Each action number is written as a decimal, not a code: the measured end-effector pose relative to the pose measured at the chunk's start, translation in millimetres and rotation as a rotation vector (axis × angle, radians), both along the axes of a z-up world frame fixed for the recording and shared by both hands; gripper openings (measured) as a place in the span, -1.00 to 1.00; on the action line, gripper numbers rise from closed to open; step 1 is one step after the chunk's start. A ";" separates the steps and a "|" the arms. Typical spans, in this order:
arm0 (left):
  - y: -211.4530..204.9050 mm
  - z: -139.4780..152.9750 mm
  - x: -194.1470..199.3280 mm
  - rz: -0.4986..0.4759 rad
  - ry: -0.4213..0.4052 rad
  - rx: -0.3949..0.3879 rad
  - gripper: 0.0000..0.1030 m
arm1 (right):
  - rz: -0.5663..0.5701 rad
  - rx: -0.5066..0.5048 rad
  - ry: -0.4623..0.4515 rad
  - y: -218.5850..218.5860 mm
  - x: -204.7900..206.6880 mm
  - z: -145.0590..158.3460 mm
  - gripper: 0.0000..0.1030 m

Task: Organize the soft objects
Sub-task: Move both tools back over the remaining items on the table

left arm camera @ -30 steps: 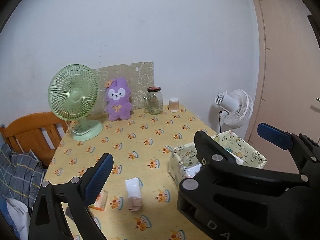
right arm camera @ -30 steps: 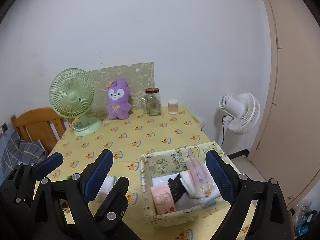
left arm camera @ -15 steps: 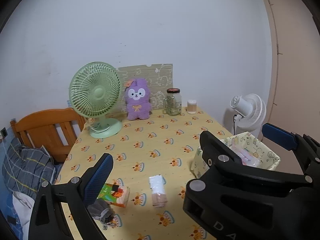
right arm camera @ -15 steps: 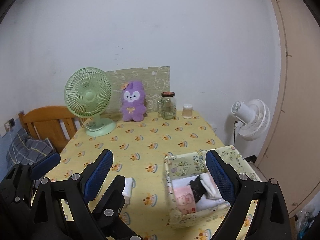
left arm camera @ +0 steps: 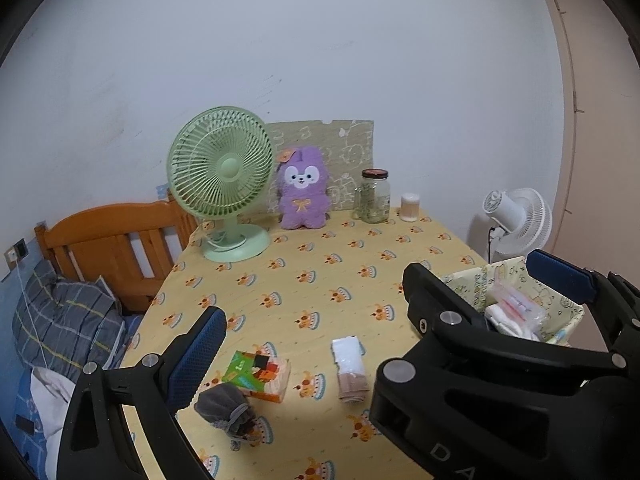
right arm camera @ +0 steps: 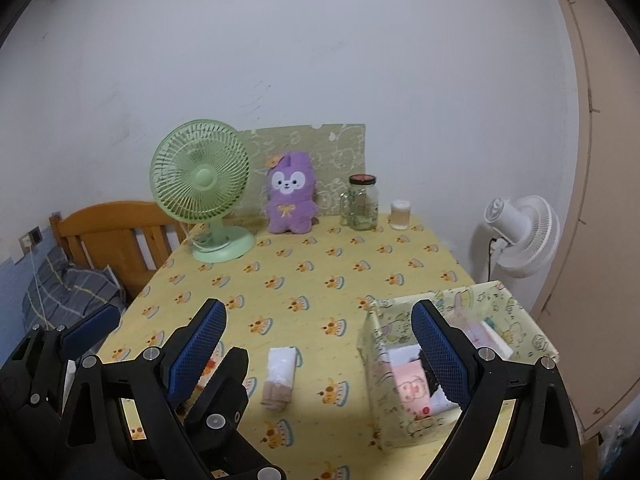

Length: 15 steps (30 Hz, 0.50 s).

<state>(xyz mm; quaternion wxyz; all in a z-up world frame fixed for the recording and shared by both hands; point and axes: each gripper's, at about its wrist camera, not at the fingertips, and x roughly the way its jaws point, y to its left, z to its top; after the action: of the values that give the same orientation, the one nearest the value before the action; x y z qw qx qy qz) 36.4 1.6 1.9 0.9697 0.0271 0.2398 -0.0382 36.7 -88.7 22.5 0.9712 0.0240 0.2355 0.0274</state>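
hovering above the near edge of the surface, the left gripper had its fingers spread wide and held nothing. the right gripper hung just to its right, its fingers equally wide apart and empty, the right one in front of the fabric box.

between the spread fingers of both lay a rolled white and beige sock, flat on the yellow cloth. left of it, close by, sat a green and orange tissue pack, and nearer the camera a dark grey drawstring pouch just beside the pack. the box stood at the right near corner of the surface, already holding a pink folded item, something black, white pieces and a clear plastic packet.

at the far side a green desk fan stood upright beside a purple plush rabbit, which leaned against a patterned board at the wall. right of the plush were a glass jar with a dark lid and a small container. a white floor fan stood off the right edge, and a wooden bed frame with a checked grey pillow lay to the left.
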 end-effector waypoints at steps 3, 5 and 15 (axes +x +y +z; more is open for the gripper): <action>5.4 -6.1 2.4 0.014 0.012 -0.002 0.93 | 0.009 -0.005 0.010 6.0 1.9 -4.8 0.85; 8.6 -10.3 3.5 0.022 0.021 -0.004 0.93 | 0.019 -0.004 0.023 9.1 4.3 -9.1 0.85; 25.2 -36.4 14.7 0.068 0.065 -0.015 0.93 | 0.055 -0.008 0.073 25.9 18.5 -36.0 0.85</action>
<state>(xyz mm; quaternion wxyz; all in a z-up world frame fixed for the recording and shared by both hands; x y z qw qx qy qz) 51.1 26.8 -34.5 0.9624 0.0106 0.2715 -0.0076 55.3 -62.8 -13.4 0.9610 0.0144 0.2713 0.0524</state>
